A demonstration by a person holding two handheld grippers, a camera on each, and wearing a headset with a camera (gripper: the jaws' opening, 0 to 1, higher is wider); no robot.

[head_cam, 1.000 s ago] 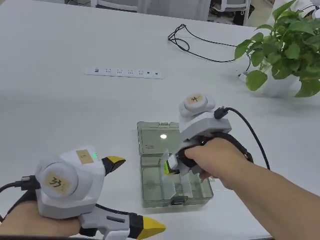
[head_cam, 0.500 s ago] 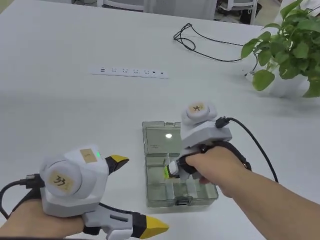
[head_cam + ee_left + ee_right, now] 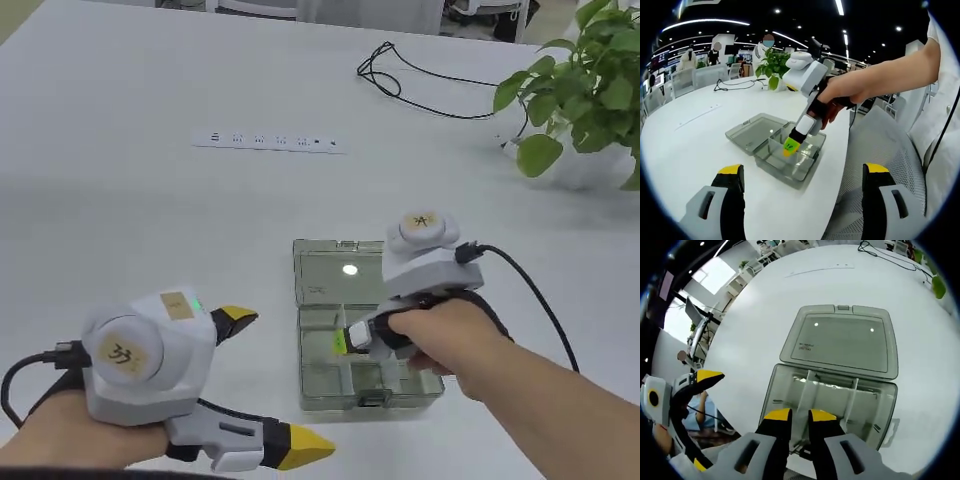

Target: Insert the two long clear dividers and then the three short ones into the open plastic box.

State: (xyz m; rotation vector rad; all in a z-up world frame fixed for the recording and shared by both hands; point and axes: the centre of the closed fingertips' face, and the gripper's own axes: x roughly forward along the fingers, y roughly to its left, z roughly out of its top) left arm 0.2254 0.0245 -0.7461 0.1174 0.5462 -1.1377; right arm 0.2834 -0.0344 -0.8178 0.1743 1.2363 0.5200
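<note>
Clear grey-tinted plastic box (image 3: 322, 375) sits on the white table (image 3: 130, 220), at 5 o'clock from the middle of the head view. Its lid (image 3: 330, 268) lies open and flat at the box's 12 o'clock. Right gripper (image 3: 344, 341) reaches in from 3 o'clock, yellow tip down inside the box. Left gripper (image 3: 270, 388) hangs at 7 o'clock, off the box, jaws wide apart. Power strip (image 3: 272, 142) at 11 o'clock, black cable (image 3: 430, 90) at 1 o'clock, potted plant (image 3: 590, 80) at 2 o'clock.

Left gripper view: own yellow-tipped jaws stand wide apart, nothing between them. Box lies straight ahead at 12 o'clock, right gripper's tip sunk into it.

Right gripper view: own jaws nearly together, a slim gap between the tips. Long clear divider (image 3: 832, 388) stands across the box. Short clear divider (image 3: 807, 390) runs from it toward that gap at 6 o'clock; cannot tell if the pads pinch it. Lid at 12 o'clock, left gripper at 8 o'clock.
</note>
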